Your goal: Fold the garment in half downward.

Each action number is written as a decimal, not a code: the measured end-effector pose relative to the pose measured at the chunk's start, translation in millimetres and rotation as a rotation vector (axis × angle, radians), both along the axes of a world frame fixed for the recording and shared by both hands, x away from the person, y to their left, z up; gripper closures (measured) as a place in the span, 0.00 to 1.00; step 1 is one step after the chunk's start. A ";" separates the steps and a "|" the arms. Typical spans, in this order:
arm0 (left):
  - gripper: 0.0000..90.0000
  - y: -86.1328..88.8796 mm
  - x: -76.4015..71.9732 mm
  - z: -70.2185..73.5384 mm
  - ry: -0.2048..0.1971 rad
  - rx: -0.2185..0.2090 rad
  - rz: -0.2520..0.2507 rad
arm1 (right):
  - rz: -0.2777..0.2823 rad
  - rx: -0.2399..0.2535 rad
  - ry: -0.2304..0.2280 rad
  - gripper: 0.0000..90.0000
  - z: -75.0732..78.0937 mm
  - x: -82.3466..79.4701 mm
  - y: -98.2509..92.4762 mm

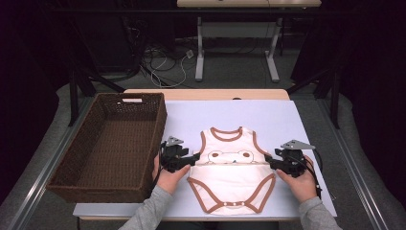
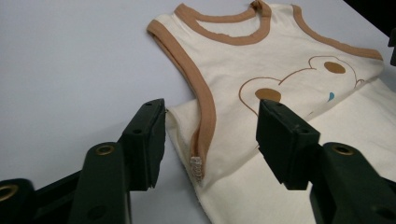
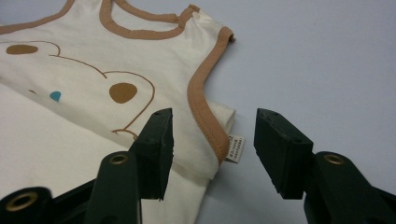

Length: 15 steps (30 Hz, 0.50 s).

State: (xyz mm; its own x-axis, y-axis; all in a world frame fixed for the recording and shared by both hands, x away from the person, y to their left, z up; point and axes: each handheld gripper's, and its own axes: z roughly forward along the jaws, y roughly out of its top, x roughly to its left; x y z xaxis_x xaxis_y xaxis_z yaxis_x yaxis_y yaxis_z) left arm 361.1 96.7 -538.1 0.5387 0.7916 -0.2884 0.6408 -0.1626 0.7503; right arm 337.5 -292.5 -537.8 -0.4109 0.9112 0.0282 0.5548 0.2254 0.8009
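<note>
A cream baby bodysuit (image 1: 230, 163) with brown trim and a bear print lies flat on the pale mat (image 1: 268, 115), neck away from me. A fold crosses its middle, where the lower part overlaps the bear's face. My left gripper (image 1: 194, 158) sits at the garment's left side and stands open. In the left gripper view the bodysuit's (image 2: 280, 56) armhole seam lies between the left gripper's (image 2: 210, 135) spread jaws, untouched. My right gripper (image 1: 268, 160) is open at the right side. In the right gripper view the bodysuit's (image 3: 93, 60) edge and its small label (image 3: 236, 148) lie between the right gripper's (image 3: 212, 144) jaws.
A large dark wicker basket (image 1: 155, 139) stands at the mat's left, close beside my left hand. The mat's right part and far part are bare. Beyond the table are another table's legs (image 1: 199, 52) and cables on the floor.
</note>
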 end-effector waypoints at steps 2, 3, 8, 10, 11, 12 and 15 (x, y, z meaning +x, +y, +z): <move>0.41 -1.5 -0.3 2.4 -0.004 -0.002 -0.009 | 0.009 0.007 -0.002 0.49 1.7 0.1 0.5; 0.38 -2.9 -0.2 3.8 -0.009 -0.004 -0.012 | 0.013 0.021 -0.002 0.47 3.2 -0.5 1.3; 0.33 -11.6 2.3 13.1 -0.033 0.006 -0.033 | 0.059 0.024 -0.001 0.43 12.6 2.7 9.5; 0.33 -15.9 5.1 16.5 -0.041 0.007 -0.057 | 0.080 0.027 -0.013 0.41 17.5 5.5 14.2; 0.34 -18.9 6.4 17.9 -0.050 0.005 -0.055 | 0.088 0.022 -0.021 0.40 20.2 7.4 16.5; 0.34 -20.9 7.7 20.2 -0.055 0.019 -0.062 | 0.089 0.012 -0.027 0.38 22.7 10.1 18.5; 0.34 -27.3 12.8 27.7 -0.078 0.052 -0.076 | 0.094 0.024 0.000 0.38 29.2 18.4 23.7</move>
State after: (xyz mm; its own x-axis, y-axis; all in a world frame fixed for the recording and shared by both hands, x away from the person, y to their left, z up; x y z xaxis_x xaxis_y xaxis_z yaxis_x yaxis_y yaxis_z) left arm 373.9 69.4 -510.4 0.6170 0.7604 -0.2028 0.5653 -0.2489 0.7865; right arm 355.9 -268.8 -508.6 -0.4945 0.8678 0.0497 0.5319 0.2569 0.8069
